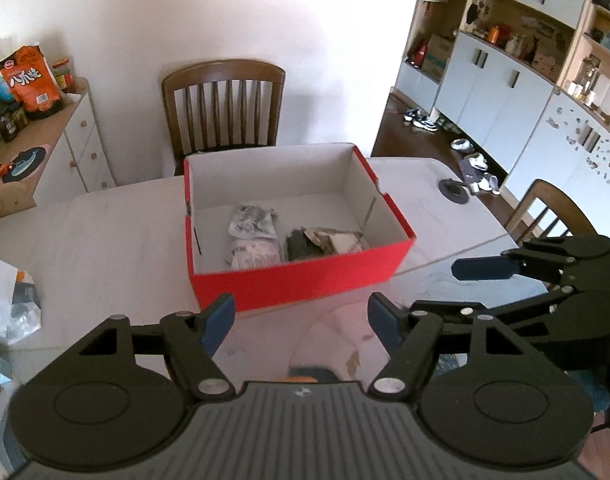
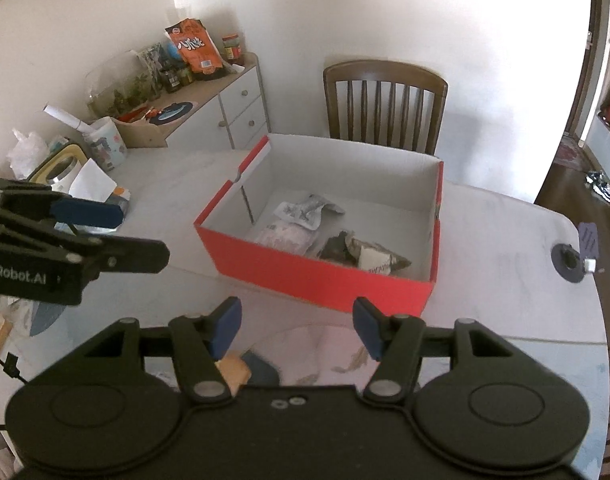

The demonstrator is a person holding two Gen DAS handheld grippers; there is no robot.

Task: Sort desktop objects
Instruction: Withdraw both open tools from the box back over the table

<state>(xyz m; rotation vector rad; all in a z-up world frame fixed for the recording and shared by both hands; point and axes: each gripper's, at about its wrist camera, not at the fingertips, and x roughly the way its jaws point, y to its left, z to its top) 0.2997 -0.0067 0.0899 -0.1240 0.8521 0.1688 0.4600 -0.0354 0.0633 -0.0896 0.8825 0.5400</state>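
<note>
With three crumpled packets (image 1: 293, 236) already in the red box (image 1: 301, 284), both grippers, left (image 1: 301, 320) and right (image 2: 297, 326), hover near its front wall, fingers spread, empty — likely between picks.

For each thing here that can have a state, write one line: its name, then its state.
Red box: lid off, upright on the table.
Grey-printed packet: crumpled, inside the box.
Pink packet: lying inside the box.
Dark wrapper: torn open, inside the box.
Left gripper: open, empty.
Right gripper: open, empty.
Cabinet drawers: shut.
</note>
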